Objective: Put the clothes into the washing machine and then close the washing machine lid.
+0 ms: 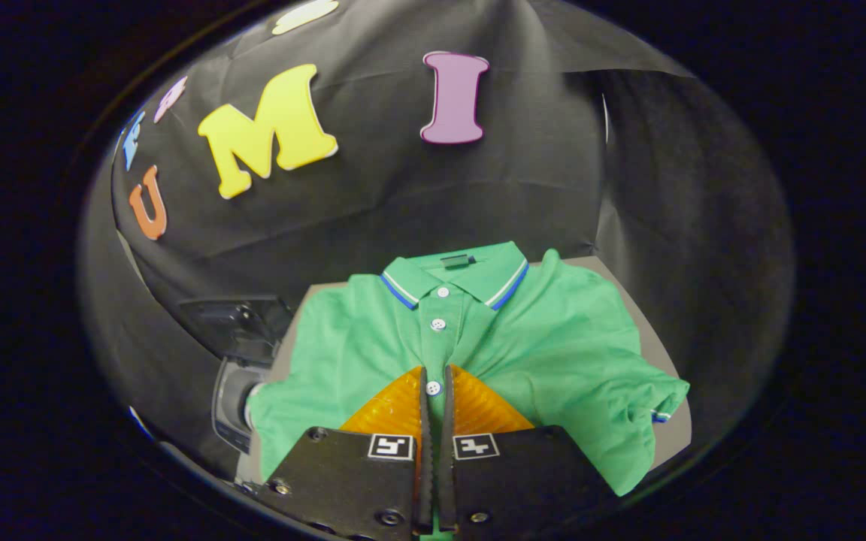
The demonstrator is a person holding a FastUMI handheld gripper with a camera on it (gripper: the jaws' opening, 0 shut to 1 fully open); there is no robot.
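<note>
1. Nearly together, the jaws of the gripper (435,379) leave only a thin gap, and a strip of the green polo shirt (553,353) with one white button shows in that gap; both orange fingers (392,409) seem to pinch the cloth at the placket.
2. Each finger mount carries a small square black-and-white marker (391,446), a coded pattern and not readable writing.
3. At the shirt's inside neck a small dark label (457,261) shows, too small to read.
4. Blue and white stripes edge the collar (508,289) and the cuff of one sleeve (662,413).
5. Looking forward and down along its fingers, the gripper sits low over the shirt's front, collar beyond the fingertips.
6. Spread face up, the shirt lies on a grey surface (655,342).
7. Beside the shirt stands a dark and grey object (234,391); what it is cannot be told.
</note>
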